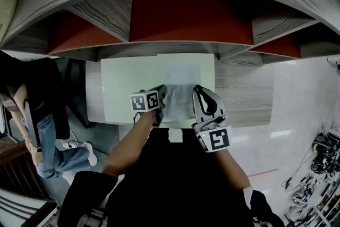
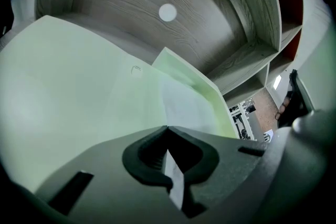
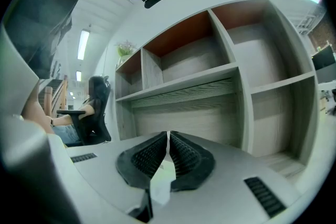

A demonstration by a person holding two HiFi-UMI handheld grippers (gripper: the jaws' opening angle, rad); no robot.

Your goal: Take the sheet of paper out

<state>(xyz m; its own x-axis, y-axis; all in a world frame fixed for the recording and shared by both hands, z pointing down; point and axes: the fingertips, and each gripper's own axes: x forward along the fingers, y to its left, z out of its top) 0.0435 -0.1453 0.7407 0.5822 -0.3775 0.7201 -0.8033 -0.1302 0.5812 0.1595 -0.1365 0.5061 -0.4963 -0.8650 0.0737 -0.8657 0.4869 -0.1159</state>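
A pale green folder [image 1: 122, 87] lies on the wooden desk [image 1: 244, 93], with a white sheet of paper [image 1: 180, 73] showing in it. The folder's translucent cover [image 1: 179, 104] is lifted at the near edge between my two grippers. My left gripper [image 1: 161, 99] points down at the folder's near edge. In the left gripper view its jaws [image 2: 168, 131] are shut on a thin white sheet edge [image 2: 175, 178]. My right gripper [image 1: 198, 91] is held level. Its jaws [image 3: 168, 136] are shut on a pale, green-tinted flap [image 3: 161, 178], apparently the cover.
A grey shelf unit with red back panels [image 1: 186, 24] stands over the back of the desk. A person [image 1: 42, 114] sits at the left beside a dark chair [image 1: 74, 87]. Cables and gear [image 1: 313, 178] lie on the shiny floor at the right.
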